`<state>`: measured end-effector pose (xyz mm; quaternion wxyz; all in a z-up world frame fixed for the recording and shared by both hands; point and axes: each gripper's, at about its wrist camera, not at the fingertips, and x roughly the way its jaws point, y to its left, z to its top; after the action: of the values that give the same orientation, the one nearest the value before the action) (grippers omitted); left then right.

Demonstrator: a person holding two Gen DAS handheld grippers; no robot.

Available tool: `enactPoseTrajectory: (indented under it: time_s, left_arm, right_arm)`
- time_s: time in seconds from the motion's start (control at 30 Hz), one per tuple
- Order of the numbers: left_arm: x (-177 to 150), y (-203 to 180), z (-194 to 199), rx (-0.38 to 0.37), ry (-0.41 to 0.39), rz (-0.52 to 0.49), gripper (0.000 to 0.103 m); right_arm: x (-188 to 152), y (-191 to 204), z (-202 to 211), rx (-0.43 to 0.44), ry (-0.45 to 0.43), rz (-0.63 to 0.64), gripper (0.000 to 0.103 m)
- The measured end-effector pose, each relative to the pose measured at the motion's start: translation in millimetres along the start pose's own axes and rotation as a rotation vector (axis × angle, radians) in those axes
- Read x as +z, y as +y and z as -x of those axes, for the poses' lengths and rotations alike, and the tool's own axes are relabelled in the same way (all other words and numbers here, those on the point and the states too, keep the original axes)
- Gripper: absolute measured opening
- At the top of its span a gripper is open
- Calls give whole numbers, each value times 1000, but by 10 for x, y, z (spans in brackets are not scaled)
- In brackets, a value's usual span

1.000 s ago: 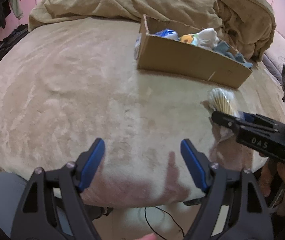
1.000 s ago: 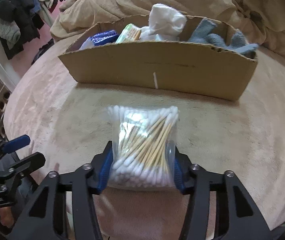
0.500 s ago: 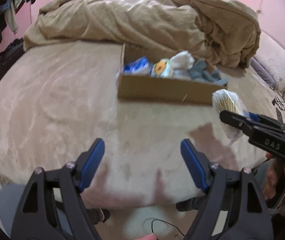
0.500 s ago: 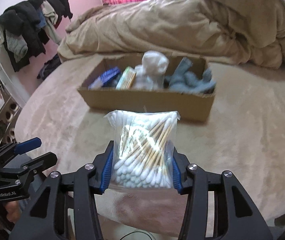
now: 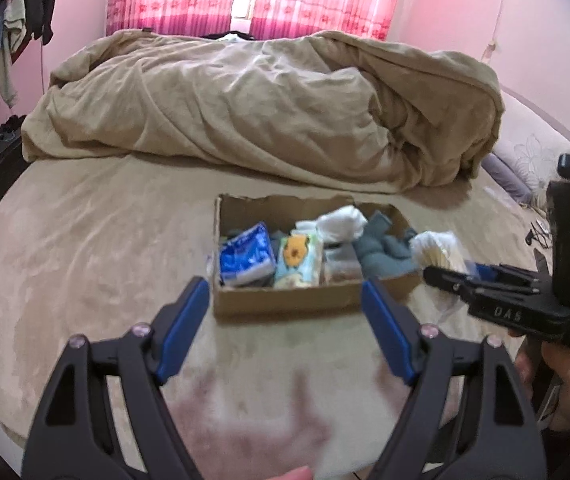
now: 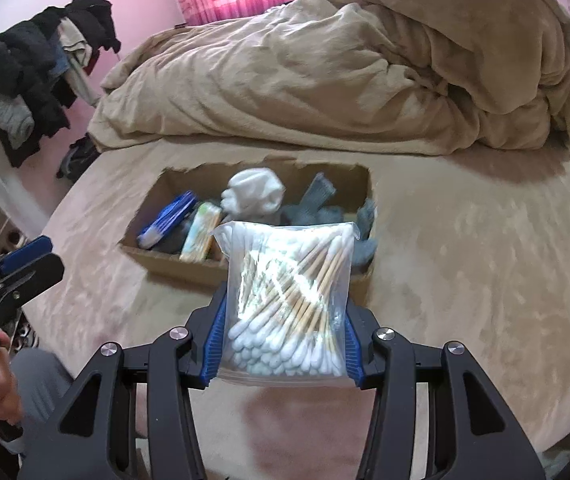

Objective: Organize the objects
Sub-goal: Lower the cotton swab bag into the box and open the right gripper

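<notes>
Cotton-swab bag clamped in right claw; left claw wide, empty.

The bag of cotton swabs hides the near right part of the cardboard box, whose contents are motion-blurred, and the bed is cut off by the frame edges.

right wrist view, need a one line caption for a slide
Right gripper clamps a bag of cotton swabs above the bed, short of the cardboard box of toiletries and socks.
</notes>
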<state>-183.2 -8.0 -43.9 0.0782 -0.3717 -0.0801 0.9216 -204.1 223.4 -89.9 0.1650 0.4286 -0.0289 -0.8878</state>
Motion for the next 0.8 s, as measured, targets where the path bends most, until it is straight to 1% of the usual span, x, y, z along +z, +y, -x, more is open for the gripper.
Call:
enactPoseTrajectory:
  time_s: [0.1,0.2,0.27,0.33,0.43,0.6,0.67,0.8]
  left_arm:
    - [29,154,-170,0,23,58,80]
    - [12,280,-280,2,30,95,80]
    - [-19,339,-335,1,30,102,80]
    - [-58,410,-396,4,35,116,80]
    - [-104,499,-468,8,44,140,80]
    - [-128,586,-549,11,52,153,80]
    - [-134,600,-563,12,56,155,80]
    - [-138,600,-561,14,56,153,80]
  right_arm:
    - [147,-39,-72,-25,-19,-18,51]
    - [304,-21,-252,-77,-6,15,51]
    - [384,-2,-379,-105,17,52,51]
    - [430,-2,-478,-111,37,65,51]
    - [487,27,-688,-140,69,97,51]
    - [539,93,-908,-176,73,92,52]
    - [558,161,-952,-168,67,91,53]
    - [531,306,-1039,-141,80,115,69]
